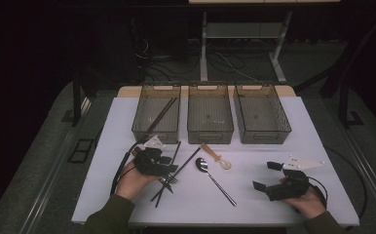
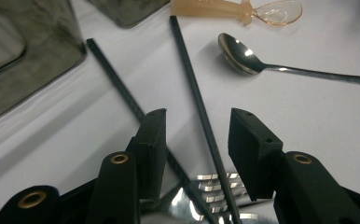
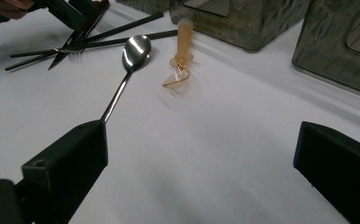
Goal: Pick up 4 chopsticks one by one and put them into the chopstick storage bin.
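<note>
Overhead, the fork (image 1: 169, 180) serves as the landmark: it lies near the desk's (image 1: 273, 151) left front, crossed by two black chopsticks (image 1: 186, 168) whose long axes run from near the person up and to the right toward the bins (image 1: 210, 119). The left gripper (image 1: 165, 165) hovers right over the fork, while the right gripper (image 1: 264, 176) rests well to the fork's right, past the steel spoon (image 1: 214, 178) and the amber spoon (image 1: 216, 157). So the left hand is plainly the nearer one.

Next, in the left gripper view, the fork's tines (image 2: 215, 186) gleam just below and between the jaws, which stand partly open with nothing pressed. One chopstick (image 2: 199, 107) runs straight up the gap between the pads, its axis in line with the jaws' reach; the second chopstick (image 2: 117, 88) slips under the left pad. I judge a pinch on the middle stick needs little more than a drop and a close.

Finally, in the right gripper view, the fork (image 3: 68, 52) lies far off at upper left under the left gripper (image 3: 68, 14). The right jaws gape wide and empty over bare desk.
</note>
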`<state>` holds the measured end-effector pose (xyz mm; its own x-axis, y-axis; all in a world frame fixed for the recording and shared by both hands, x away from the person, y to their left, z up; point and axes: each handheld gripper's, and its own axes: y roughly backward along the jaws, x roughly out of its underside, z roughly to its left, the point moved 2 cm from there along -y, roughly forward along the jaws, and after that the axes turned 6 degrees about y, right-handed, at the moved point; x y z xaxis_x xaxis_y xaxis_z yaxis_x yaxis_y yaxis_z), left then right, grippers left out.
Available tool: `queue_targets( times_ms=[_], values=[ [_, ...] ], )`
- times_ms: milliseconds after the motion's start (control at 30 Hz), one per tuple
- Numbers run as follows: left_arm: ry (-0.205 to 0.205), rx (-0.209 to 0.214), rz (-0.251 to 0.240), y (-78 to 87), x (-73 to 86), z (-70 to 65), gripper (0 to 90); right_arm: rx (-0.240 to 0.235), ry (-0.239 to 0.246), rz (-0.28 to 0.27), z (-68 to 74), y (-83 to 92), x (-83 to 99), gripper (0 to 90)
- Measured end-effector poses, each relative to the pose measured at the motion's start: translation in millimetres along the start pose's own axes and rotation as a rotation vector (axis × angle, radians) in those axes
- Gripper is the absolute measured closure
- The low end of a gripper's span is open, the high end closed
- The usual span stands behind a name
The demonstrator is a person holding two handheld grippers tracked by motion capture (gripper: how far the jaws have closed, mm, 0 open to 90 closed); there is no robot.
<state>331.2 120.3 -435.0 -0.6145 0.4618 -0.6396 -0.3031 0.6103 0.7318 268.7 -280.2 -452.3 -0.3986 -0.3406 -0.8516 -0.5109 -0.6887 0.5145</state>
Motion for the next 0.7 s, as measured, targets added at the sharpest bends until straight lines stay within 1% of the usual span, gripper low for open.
queue_targets(
  times_ms=[100,133,200,233,300,333,367,467,533,633,700],
  values=[
    [-0.005,-0.009,0.020,-8.8,-4.9,-1.7,58.5,0.000,-0.003,0.000,-0.1,0.3,-0.1,2.3],
    [0.004,-0.013,0.021,-11.4,-6.2,-2.3,59.3,0.001,0.000,-0.002,-0.2,0.3,-0.1,2.3],
    [0.014,-0.002,0.023,-14.9,-7.8,-3.8,60.9,0.000,0.000,-0.004,0.0,0.5,-0.1,2.4],
    [0.004,-0.008,0.029,-16.0,-7.9,-4.8,61.7,0.000,0.002,-0.003,-0.2,0.6,0.0,2.3],
    [-0.002,-0.024,0.041,-18.2,-6.6,-7.7,63.0,0.001,0.001,-0.003,-0.2,0.9,0.2,2.3],
    [0.004,-0.028,0.043,-19.0,-5.3,-8.9,64.0,0.001,0.000,-0.003,-0.1,1.1,0.3,2.3],
    [0.009,-0.025,0.042,-20.2,-4.0,-9.4,65.6,0.001,0.000,-0.004,0.1,1.2,0.2,2.3],
    [0.005,-0.024,0.067,-24.5,-0.1,-11.8,68.8,0.001,0.004,-0.004,0.4,1.4,0.2,2.4],
    [-0.005,-0.036,0.085,-27.1,1.6,-13.7,69.9,0.001,0.006,-0.005,0.8,1.7,0.0,2.4],
    [-0.017,-0.061,0.079,-28.1,2.0,-15.6,72.3,0.001,0.006,-0.005,1.1,2.0,0.1,2.4],
    [-0.034,-0.082,0.076,-28.3,2.7,-16.2,75.3,0.002,0.007,-0.006,0.8,1.9,0.0,2.3]
  ],
)
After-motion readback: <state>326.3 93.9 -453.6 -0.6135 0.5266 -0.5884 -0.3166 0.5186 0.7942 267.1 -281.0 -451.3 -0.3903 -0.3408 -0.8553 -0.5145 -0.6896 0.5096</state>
